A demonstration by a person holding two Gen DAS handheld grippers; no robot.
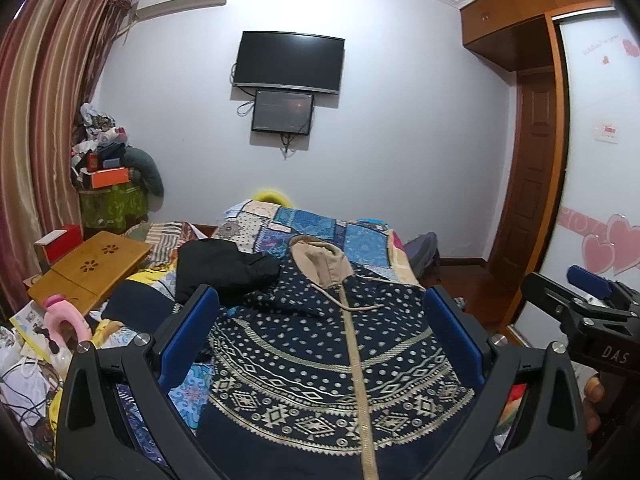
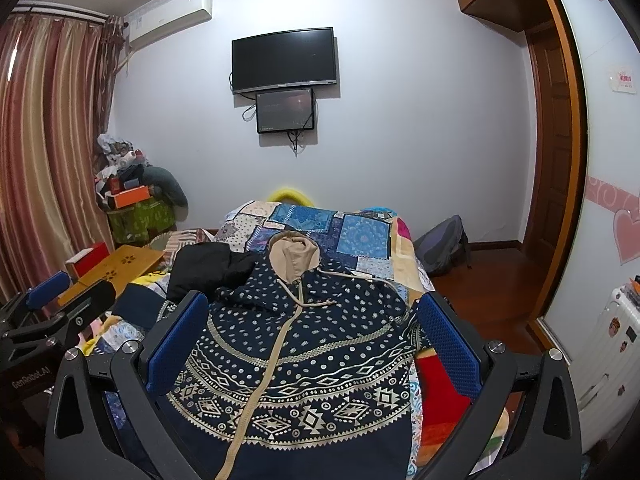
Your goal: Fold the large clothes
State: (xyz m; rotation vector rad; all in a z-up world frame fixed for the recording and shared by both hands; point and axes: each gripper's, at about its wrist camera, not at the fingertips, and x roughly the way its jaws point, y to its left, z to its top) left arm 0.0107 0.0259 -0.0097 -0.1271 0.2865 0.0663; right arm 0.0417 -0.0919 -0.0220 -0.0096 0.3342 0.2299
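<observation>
A navy hoodie (image 1: pixel 320 344) (image 2: pixel 304 344) with white dots, beige patterned bands, a beige zip strip and a beige-lined hood (image 1: pixel 320 260) (image 2: pixel 294 256) lies flat on the patchwork bedspread (image 1: pixel 320 224) (image 2: pixel 320 220), hood toward the far wall. My left gripper (image 1: pixel 320 304) is open, held above the hoodie's body with nothing between its blue pads. My right gripper (image 2: pixel 310 312) is also open above the hoodie, empty. In the left wrist view the right gripper (image 1: pixel 592 296) shows at the right edge; in the right wrist view the left gripper (image 2: pixel 52 300) shows at the left edge.
A black garment (image 1: pixel 224 268) (image 2: pixel 204 264) lies left of the hood. A low wooden table (image 1: pixel 88 268) (image 2: pixel 116 268) stands left of the bed amid clutter. A backpack (image 2: pixel 440 248) sits on the wood floor to the right, a white suitcase (image 2: pixel 608 344) nearer.
</observation>
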